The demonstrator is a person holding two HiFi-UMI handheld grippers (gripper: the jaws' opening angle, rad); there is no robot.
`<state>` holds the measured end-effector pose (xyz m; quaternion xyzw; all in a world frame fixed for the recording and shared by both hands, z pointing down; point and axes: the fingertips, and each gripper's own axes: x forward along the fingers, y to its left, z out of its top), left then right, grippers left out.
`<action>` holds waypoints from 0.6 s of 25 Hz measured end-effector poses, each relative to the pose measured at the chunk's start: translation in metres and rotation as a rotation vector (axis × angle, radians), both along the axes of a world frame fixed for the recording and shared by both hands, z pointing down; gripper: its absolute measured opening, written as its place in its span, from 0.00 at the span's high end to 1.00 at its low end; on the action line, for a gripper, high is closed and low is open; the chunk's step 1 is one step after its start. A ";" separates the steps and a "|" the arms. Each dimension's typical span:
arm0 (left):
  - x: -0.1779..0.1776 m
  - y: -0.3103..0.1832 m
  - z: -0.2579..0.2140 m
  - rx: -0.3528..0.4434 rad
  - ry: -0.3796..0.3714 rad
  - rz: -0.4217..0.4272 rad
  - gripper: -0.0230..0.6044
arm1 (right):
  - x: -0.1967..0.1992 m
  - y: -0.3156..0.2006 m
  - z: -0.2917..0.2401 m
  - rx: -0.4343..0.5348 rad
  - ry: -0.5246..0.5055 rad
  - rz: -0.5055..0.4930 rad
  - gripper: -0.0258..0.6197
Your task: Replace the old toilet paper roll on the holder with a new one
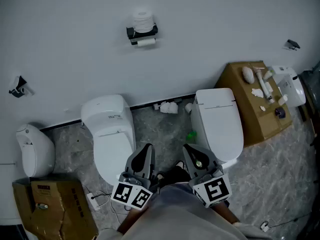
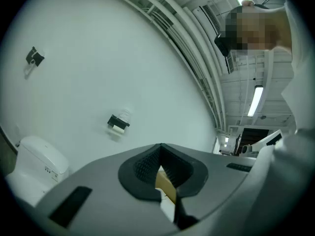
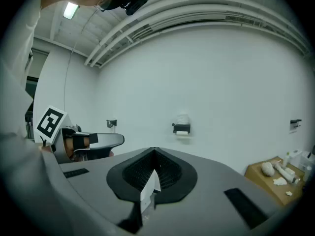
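A black toilet paper holder (image 1: 142,33) is fixed high on the white wall, far from both grippers. A thin white roll (image 1: 146,42) hangs in it and a fuller white roll (image 1: 142,19) stands on top. The same holder (image 2: 117,123) is small in the left gripper view, and the holder (image 3: 181,128) is small in the right gripper view. My left gripper (image 1: 146,149) and right gripper (image 1: 189,149) are held close to the body above the floor, side by side. Both are shut with nothing in them. Each pair of jaws meets tip to tip, left (image 2: 160,147) and right (image 3: 154,152).
Two white toilets (image 1: 107,134) (image 1: 218,121) stand against the wall below the holder. At the right is a cardboard box (image 1: 245,109) with small items on it, and another box (image 1: 52,209) is at the bottom left. Crumpled paper (image 1: 167,107) lies by the wall.
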<state>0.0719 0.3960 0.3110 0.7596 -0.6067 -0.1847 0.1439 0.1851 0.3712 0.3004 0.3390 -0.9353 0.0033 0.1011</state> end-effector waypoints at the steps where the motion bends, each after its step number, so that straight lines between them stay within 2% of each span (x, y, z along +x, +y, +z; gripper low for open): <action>1: 0.000 -0.002 0.000 0.000 0.002 0.003 0.96 | -0.001 -0.002 0.000 -0.004 0.000 -0.002 0.94; 10: -0.007 -0.030 -0.004 -0.005 0.007 -0.002 0.96 | -0.009 -0.026 0.003 -0.033 0.001 -0.024 0.94; 15: 0.013 -0.043 -0.011 -0.003 -0.001 -0.002 0.96 | 0.005 -0.036 -0.011 -0.047 -0.055 -0.047 0.94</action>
